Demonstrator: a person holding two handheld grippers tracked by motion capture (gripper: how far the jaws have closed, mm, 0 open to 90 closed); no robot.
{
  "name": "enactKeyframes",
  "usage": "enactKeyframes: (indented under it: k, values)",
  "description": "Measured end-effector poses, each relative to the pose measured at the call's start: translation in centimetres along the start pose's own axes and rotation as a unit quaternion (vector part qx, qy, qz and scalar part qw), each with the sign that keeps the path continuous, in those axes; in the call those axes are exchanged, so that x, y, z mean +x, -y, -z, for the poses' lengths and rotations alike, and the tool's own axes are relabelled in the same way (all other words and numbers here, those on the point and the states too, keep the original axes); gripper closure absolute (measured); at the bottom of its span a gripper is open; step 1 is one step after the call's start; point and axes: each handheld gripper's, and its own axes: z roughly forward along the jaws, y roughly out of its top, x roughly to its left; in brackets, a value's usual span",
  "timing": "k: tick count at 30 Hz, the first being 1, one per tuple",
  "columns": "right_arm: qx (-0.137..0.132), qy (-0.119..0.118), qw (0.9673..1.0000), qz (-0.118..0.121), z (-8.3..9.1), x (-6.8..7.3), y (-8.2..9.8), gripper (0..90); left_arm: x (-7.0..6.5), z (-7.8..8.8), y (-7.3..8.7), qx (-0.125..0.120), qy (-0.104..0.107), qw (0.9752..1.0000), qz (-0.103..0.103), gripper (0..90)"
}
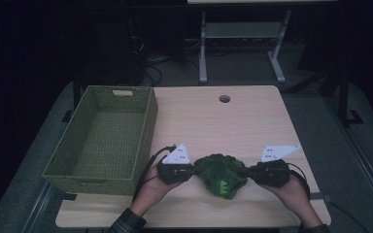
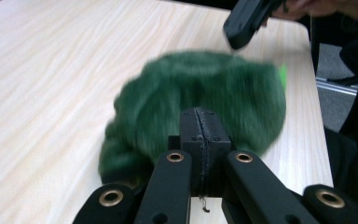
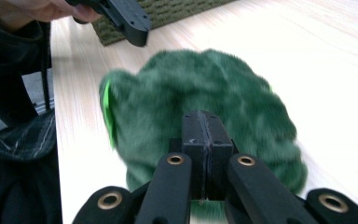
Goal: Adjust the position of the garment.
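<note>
We pinch the fuzzy dark-green plush toy (image 1: 222,174) between us: left gripper (image 1: 194,171) and right gripper (image 1: 246,172) clamp its opposite ends, woven green basket (image 1: 102,180) lying leftward.

A green woven basket (image 1: 102,141) stood on the left part of the light wooden table (image 1: 233,126), its long side running along the table's left edge. A round hole (image 1: 224,99) (a cable opening) sat near the far edge. Beyond the table stood a grey metal frame (image 1: 243,39) on the dark floor.
</note>
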Motion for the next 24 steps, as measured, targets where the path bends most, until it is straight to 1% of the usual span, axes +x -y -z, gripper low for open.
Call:
enactKeyframes:
  k: [2,4,8,11,13,14,15,17,20,22,24]
  values:
    - [-0.001,-0.008,1.0000,0.004,-0.4,-0.1,-0.5,89.6,0.1,-0.8,-0.6,0.004,0.003,1.0000,-0.001,89.5]
    - [0.005,-0.015,0.9999,0.006,-1.0,0.0,-0.7,89.7,0.0,-1.6,-0.7,0.009,0.013,0.9999,-0.003,89.5]
    - [0.022,-0.034,0.9991,0.011,-2.0,0.5,-0.4,89.6,-0.8,-2.9,-0.3,0.020,0.038,0.9991,-0.005,89.5]
    - [0.033,-0.045,0.9983,0.014,-2.5,1.0,0.2,89.7,-1.3,-3.3,0.2,0.032,0.049,0.9982,-0.008,89.5]
    - [0.045,-0.047,0.9977,0.017,-2.9,1.3,0.6,89.6,-1.6,-3.6,0.8,0.045,0.051,0.9976,-0.008,89.5]
    - [0.054,-0.047,0.9973,0.015,-3.1,1.4,0.8,89.6,-1.7,-3.7,1.1,0.050,0.052,0.9974,-0.006,89.5]
    - [0.056,-0.048,0.9971,0.017,-3.3,1.5,1.0,89.7,-1.7,-3.8,1.5,0.055,0.052,0.9971,-0.003,89.5]
    - [0.065,-0.050,0.9966,0.011,-3.6,1.6,1.5,89.7,-1.7,-4.2,2.2,0.068,0.054,0.9962,0.003,89.5]
    - [0.083,-0.050,0.9952,0.010,-4.2,1.8,2.1,89.7,-1.6,-5.0,3.0,0.090,0.050,0.9947,0.007,89.5]
    - [0.089,-0.048,0.9948,0.015,-4.6,1.8,2.3,89.8,-1.3,-5.2,3.2,0.092,0.053,0.9943,0.012,89.6]
    - [0.094,-0.046,0.9944,0.015,-5.0,1.8,2.5,89.8,-1.2,-5.3,3.3,0.095,0.052,0.9940,0.016,89.6]
